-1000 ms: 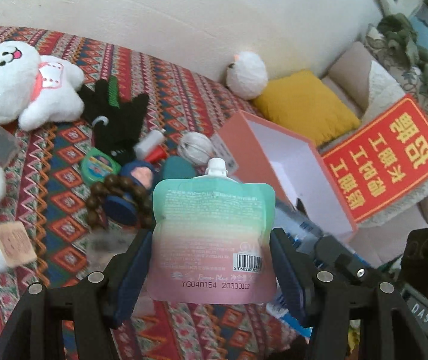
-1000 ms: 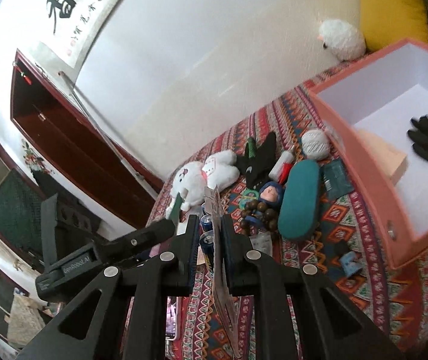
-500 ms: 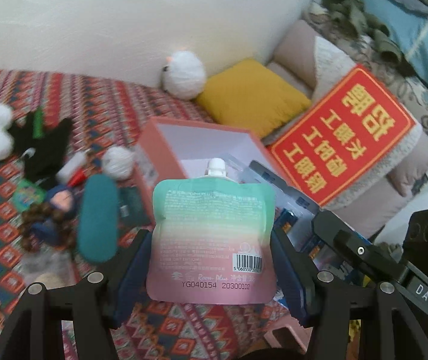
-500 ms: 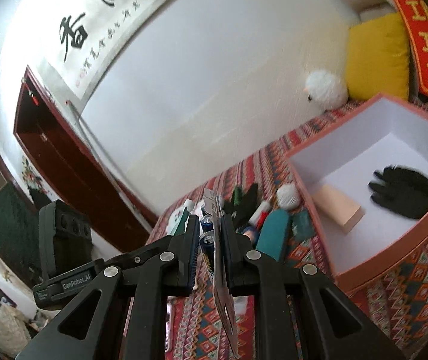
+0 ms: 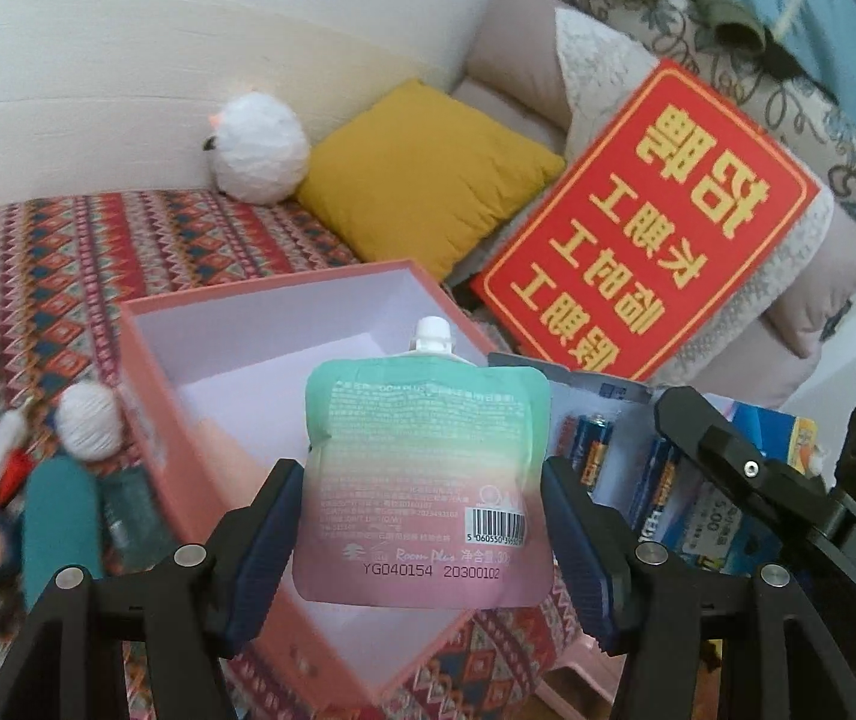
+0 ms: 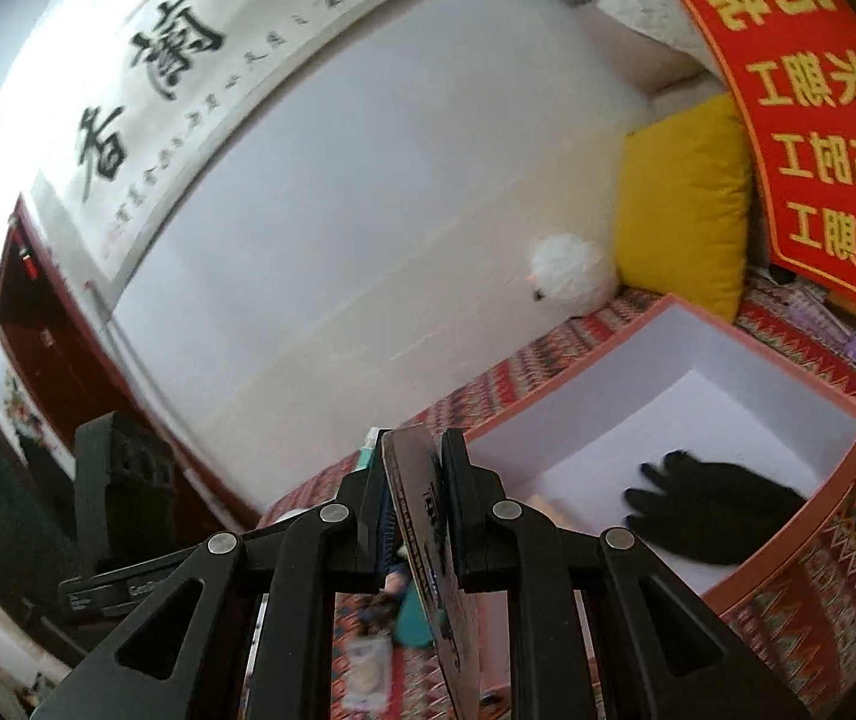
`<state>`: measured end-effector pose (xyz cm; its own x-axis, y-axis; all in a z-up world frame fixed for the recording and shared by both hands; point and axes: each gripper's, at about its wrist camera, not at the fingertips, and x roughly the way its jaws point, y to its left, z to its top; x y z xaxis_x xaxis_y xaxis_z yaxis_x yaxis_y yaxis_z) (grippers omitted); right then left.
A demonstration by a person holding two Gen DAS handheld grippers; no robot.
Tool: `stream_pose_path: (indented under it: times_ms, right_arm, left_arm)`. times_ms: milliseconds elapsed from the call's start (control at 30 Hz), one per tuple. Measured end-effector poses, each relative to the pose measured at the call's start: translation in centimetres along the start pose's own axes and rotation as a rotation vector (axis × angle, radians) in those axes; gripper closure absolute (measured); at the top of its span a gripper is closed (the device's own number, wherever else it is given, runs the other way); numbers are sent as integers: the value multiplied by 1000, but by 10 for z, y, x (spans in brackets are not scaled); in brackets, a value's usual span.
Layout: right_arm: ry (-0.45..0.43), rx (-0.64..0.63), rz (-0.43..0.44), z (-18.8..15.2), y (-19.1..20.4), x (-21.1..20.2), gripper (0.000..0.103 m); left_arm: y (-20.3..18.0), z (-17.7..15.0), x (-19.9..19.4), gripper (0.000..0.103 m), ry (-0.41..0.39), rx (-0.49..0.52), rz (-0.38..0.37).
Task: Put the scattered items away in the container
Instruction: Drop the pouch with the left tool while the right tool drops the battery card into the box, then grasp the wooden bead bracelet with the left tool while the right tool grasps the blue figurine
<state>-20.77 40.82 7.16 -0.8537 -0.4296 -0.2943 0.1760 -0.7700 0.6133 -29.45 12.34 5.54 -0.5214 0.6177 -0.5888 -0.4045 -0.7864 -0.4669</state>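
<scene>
My left gripper [image 5: 422, 471] is shut on a green-to-pink spout pouch [image 5: 428, 432] with a white cap, held upright above the open pink box [image 5: 146, 360]. In the right wrist view my right gripper [image 6: 416, 480] is shut on a flat card pack of batteries [image 6: 434, 546], seen edge-on beside the pink box [image 6: 788, 552]. A black glove [image 6: 710, 510] lies inside the box. In the left wrist view the battery pack [image 5: 602, 450] shows its blue cells to the right of the pouch.
A teal case [image 5: 59, 528], a white yarn ball [image 5: 89, 420] and small items lie on the patterned cloth left of the box. A yellow cushion [image 5: 428, 174], a white round plush [image 5: 257, 147] and a red sign [image 5: 650, 216] stand behind it.
Both grippers have swung right, away from the scattered items and toward the pink box. The pouch now hangs over the box, and the battery pack is close to its rim.
</scene>
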Motion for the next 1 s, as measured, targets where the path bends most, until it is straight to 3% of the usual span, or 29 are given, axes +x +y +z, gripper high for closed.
stream_pose_path:
  times_ms: [167, 200, 233, 300, 467, 600, 800, 1000]
  right_arm:
    - [125, 74, -20, 1, -57, 46, 82]
    - [135, 91, -56, 0, -67, 52, 58]
    - [124, 111, -109, -1, -78, 53, 22]
    - [72, 147, -197, -2, -97, 48, 7]
    - [28, 196, -251, -2, -113, 29, 7]
    - [17, 171, -253, -6, -97, 19, 7]
    - [49, 95, -201, -29, -34, 19, 7]
    - [127, -44, -109, -65, 47, 44, 6]
  left_arm:
    - [-1, 13, 56, 35, 72, 34, 22]
    - [0, 14, 62, 31, 76, 42, 39]
    - [0, 16, 67, 24, 74, 47, 52]
    - [3, 19, 69, 14, 63, 44, 59]
    - [11, 21, 58, 8, 42, 21, 75]
    - [22, 11, 37, 8, 32, -9, 93]
    - [41, -18, -8, 7, 5, -37, 147]
    - [85, -53, -61, 6, -11, -77, 238]
